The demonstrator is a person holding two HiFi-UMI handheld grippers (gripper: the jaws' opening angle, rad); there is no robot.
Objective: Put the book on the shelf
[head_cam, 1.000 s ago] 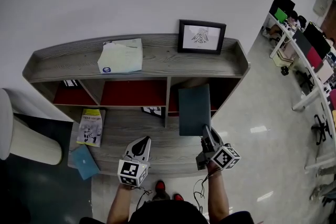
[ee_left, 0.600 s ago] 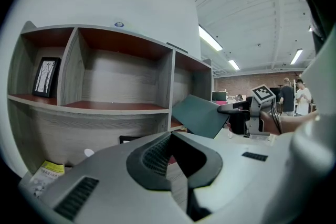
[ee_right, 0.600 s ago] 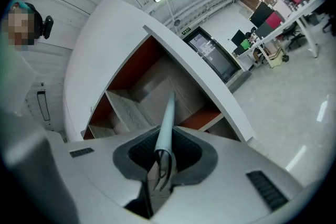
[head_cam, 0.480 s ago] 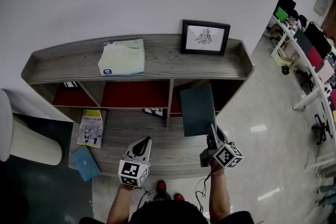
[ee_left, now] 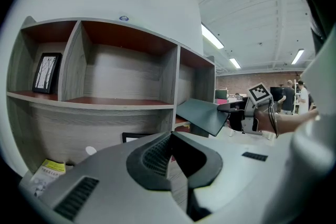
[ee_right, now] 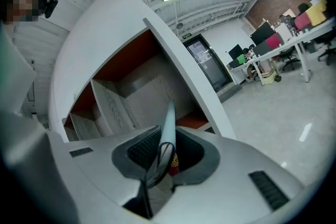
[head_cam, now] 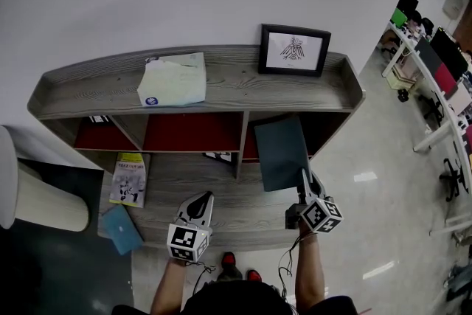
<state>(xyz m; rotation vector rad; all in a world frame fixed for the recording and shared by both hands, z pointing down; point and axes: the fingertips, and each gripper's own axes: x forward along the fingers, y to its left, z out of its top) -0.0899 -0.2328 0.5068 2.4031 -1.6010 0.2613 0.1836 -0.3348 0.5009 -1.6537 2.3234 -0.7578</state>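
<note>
Grips the book (head_cam: 280, 153) by its near edge in the right gripper (head_cam: 304, 184), with jaws just opened a little wider yet the cover pinched between the pads. Hangs it tilted in the air before the right-hand compartment of the shelf (head_cam: 221, 92), far end at the opening, not yet inside. Holds the left gripper (head_cam: 199, 204) pressed together on nothing, low over the bottom ledge.

Looks thin, light, fairly stiff and smooth-covered. Probably swings or slips about a one-edge pinch, so best taken mid-edge, deep in the pads.

Shows no title on the plain dark-teal cover. Carries print on the yellow booklet (head_cam: 128, 179) at lower left, too small to read. Likewise a round blue mark on the pale pack (head_cam: 172, 80) atop the shelf.
</note>
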